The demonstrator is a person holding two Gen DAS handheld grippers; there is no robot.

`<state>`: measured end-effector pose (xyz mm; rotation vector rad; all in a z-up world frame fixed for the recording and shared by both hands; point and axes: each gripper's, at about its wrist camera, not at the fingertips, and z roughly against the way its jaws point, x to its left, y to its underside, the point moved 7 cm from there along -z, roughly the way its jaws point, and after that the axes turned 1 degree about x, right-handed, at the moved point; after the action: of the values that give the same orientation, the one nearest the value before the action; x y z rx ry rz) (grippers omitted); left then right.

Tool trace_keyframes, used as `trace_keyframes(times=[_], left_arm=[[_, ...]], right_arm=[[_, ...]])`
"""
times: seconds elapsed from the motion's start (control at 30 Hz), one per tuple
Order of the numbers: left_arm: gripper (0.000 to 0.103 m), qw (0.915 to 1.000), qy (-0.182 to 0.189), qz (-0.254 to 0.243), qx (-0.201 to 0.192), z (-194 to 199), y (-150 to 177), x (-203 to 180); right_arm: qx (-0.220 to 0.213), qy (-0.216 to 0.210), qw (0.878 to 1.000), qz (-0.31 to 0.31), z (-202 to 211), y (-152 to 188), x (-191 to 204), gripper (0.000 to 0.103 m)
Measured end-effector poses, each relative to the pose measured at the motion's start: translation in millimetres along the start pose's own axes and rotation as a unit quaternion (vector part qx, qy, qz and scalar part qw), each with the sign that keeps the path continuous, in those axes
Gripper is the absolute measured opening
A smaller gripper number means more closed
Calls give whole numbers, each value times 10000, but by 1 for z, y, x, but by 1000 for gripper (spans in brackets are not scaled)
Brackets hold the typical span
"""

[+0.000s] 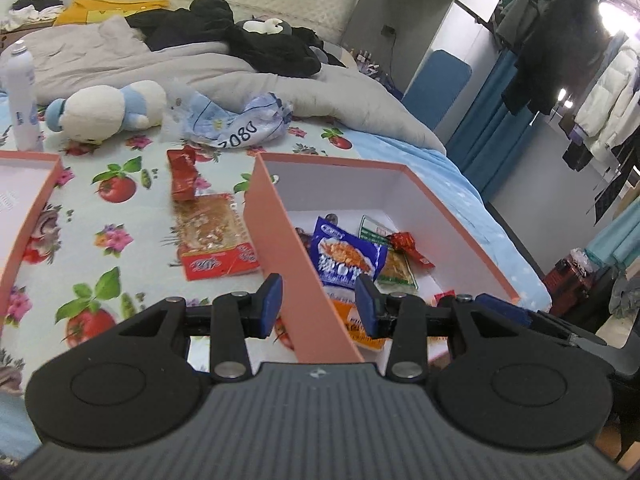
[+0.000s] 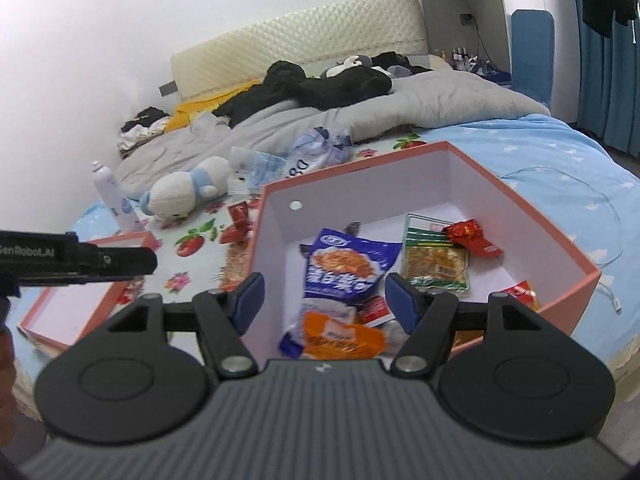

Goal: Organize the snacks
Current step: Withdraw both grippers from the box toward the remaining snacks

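Note:
A pink box (image 1: 276,224) with a white inside holds several snack packs: a blue pack (image 1: 346,254), a green-edged clear pack (image 1: 394,268), a small red pack (image 1: 410,246) and an orange pack (image 1: 356,326). My left gripper (image 1: 318,306) is open and empty, its jaws astride the box's left wall. On the bed left of the box lie a red-and-clear snack pack (image 1: 214,240) and a small red sachet (image 1: 183,174). My right gripper (image 2: 326,298) is open and empty above the box (image 2: 520,208), over the blue pack (image 2: 346,264) and orange pack (image 2: 340,340).
A pink box lid (image 1: 28,216) lies at the left, also in the right wrist view (image 2: 72,312). A plush toy (image 1: 108,110), a white bottle (image 1: 22,96), a crumpled plastic bag (image 1: 236,120) and a grey quilt (image 1: 248,68) lie beyond. The bed edge drops off at right.

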<state>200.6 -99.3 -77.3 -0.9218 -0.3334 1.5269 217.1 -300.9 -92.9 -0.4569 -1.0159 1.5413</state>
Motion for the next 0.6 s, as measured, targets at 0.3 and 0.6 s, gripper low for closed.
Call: trace_keyframes(times=[0.3,0.6], left_arm=[[55,9999,-85,86,-110,45,18,18],[67,9983,-464,270,-210,70,35,50]], right_arm=[[-32,-316,9994,126,20,17,49,69],[42,-611,9976,314,23,30,81,69]])
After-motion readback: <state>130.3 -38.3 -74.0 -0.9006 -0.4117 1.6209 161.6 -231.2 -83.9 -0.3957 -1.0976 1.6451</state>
